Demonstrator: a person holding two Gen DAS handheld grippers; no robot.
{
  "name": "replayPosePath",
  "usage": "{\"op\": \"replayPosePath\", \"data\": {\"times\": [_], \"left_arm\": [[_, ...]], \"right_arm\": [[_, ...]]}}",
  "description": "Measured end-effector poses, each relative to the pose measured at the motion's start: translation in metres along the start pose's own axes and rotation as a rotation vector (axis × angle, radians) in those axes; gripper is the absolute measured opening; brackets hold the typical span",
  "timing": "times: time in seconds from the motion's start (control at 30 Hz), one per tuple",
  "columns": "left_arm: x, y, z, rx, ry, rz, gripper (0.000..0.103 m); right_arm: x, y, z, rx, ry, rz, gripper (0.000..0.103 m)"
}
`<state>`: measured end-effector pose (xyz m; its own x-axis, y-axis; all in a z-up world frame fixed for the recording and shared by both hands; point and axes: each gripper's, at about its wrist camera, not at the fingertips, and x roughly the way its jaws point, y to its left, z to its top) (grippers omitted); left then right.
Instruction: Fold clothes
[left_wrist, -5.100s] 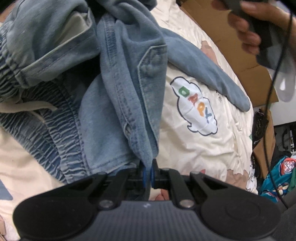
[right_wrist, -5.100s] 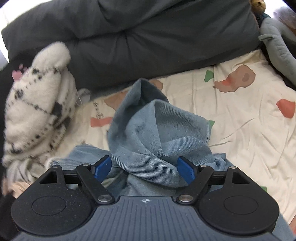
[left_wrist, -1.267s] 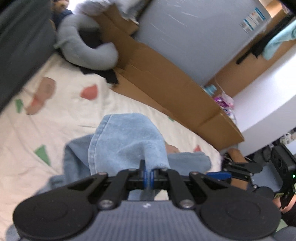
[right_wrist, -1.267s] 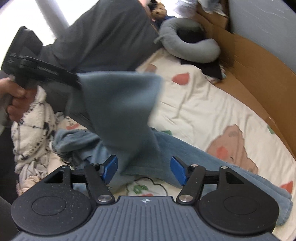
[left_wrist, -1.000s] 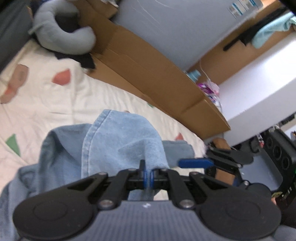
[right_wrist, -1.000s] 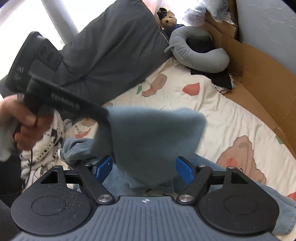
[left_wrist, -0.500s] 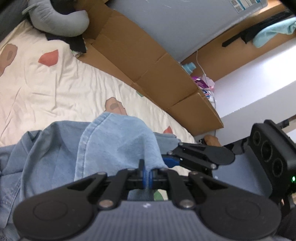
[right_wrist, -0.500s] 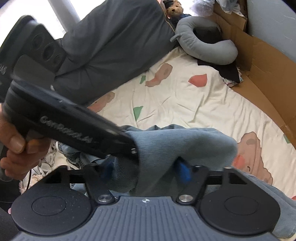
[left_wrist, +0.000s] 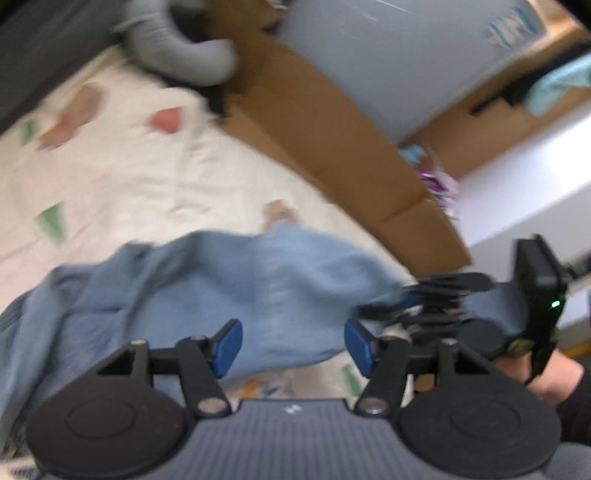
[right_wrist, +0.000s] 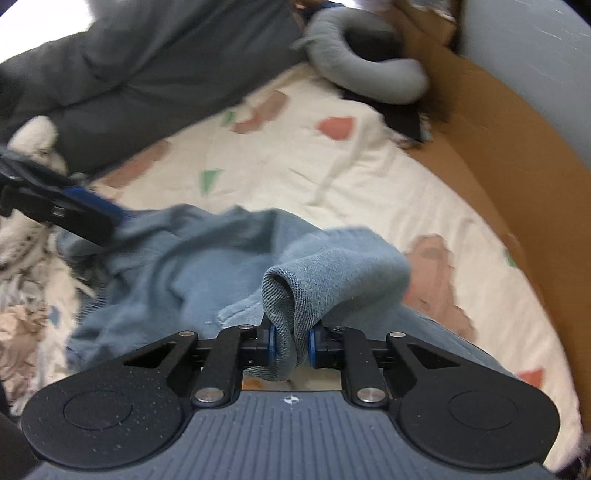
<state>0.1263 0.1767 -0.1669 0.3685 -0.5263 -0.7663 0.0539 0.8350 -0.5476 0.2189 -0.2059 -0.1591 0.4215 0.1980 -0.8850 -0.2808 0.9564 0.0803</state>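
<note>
**Handover done, but my hold is thin**

My right hand-held gripper (right_wrist: 290, 345) has just been closing and now pinches a bunched fold of the faded blue denim garment (right_wrist: 192, 269), the cloth squeezed between its blue pads (right_wrist: 272, 341). My left hand-held gripper (left_wrist: 293, 345) has just been opening; its jaws stand wide, the denim lies beyond them and nothing presses on the pads. The garment sprawls across the cream bedsheet with coloured patches (right_wrist: 332, 177), rumpled, with one part lifted only where I pinch it.

The risk I see is in that pinch. It takes a rolled lump, not a flat edge or corner, so if I lift and pull, the layers may slide out or the fold may come crooked. Denim is heavy, and one-sided carrying could drag the rest into a twist. My left hand-held gripper hangs just over the cloth, so a careless sweep could snag it. The brown cardboard sheet (right_wrist: 517, 155) along the bed's edge is near enough to catch a swung leg.
</note>
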Motion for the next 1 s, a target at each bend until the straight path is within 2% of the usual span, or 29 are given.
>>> {"op": "replayPosePath", "data": {"times": [0.3, 0.47, 0.7, 0.77, 0.83, 0.93, 1.0], "left_arm": [[-0.029, 0.107, -0.069, -0.215, 0.025, 0.218, 0.064], [-0.04, 0.147, -0.107, -0.309, 0.04, 0.299, 0.064], [-0.041, 0.174, -0.149, -0.379, 0.102, 0.309, 0.065], [-0.037, 0.176, -0.154, -0.381, 0.114, 0.308, 0.065], [-0.034, 0.179, -0.158, -0.379, 0.122, 0.311, 0.066], [-0.029, 0.181, -0.166, -0.39, 0.134, 0.311, 0.067], [-0.025, 0.182, -0.171, -0.401, 0.142, 0.309, 0.067]], "right_arm": [[-0.026, -0.048, -0.045, 0.085, 0.042, -0.182, 0.013], [-0.04, -0.078, -0.082, 0.135, 0.085, -0.296, 0.013], [-0.059, -0.122, -0.126, 0.212, 0.131, -0.455, 0.013], [-0.064, -0.128, -0.134, 0.211, 0.135, -0.508, 0.002], [-0.07, -0.136, -0.14, 0.222, 0.14, -0.572, 0.002], [-0.077, -0.149, -0.157, 0.289, 0.149, -0.577, 0.002], [-0.078, -0.15, -0.166, 0.286, 0.167, -0.579, 0.002]]}}
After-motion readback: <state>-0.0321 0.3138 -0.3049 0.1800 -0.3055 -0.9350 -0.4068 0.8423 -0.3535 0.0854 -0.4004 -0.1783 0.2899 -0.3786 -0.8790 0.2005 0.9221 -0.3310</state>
